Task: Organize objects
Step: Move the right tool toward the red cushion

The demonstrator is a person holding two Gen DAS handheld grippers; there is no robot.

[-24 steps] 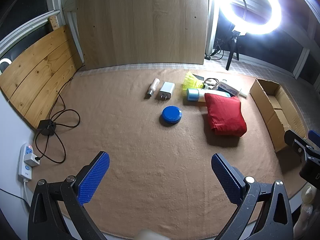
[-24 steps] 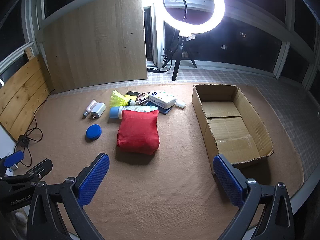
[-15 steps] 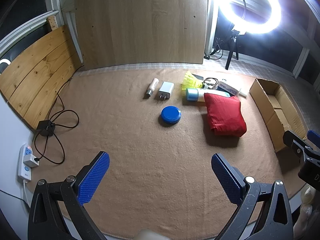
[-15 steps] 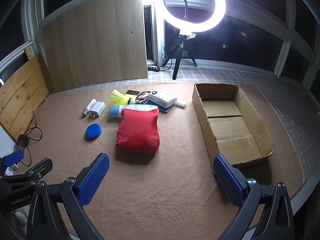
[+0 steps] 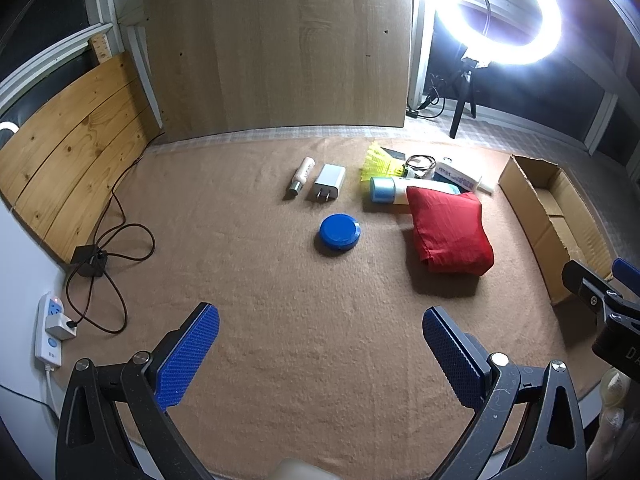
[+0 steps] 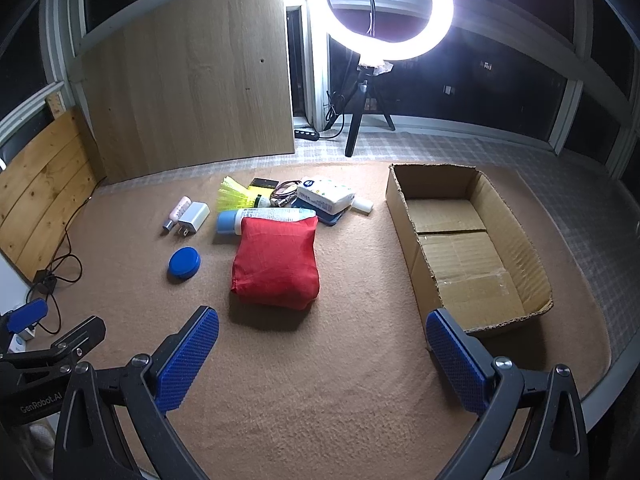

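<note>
Both the left gripper (image 5: 320, 354) and right gripper (image 6: 322, 356) were spread apart, holding nothing, near the red bag (image 6: 276, 262); the box (image 6: 468, 248) sat right of it.

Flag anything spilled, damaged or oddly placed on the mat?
Nothing spilled. The cardboard box is empty, its near rim torn ragged. The items lie loose beside it: the blue-capped bottle on its side with the red pouch partly over it, and the tissue pack stacked on other clutter.

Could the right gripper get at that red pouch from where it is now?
Probably yes. The right gripper is open and holds nothing, and only bare brown carpet lies between it and the red pouch. The cardboard box sits off to the side, out of the way.
</note>
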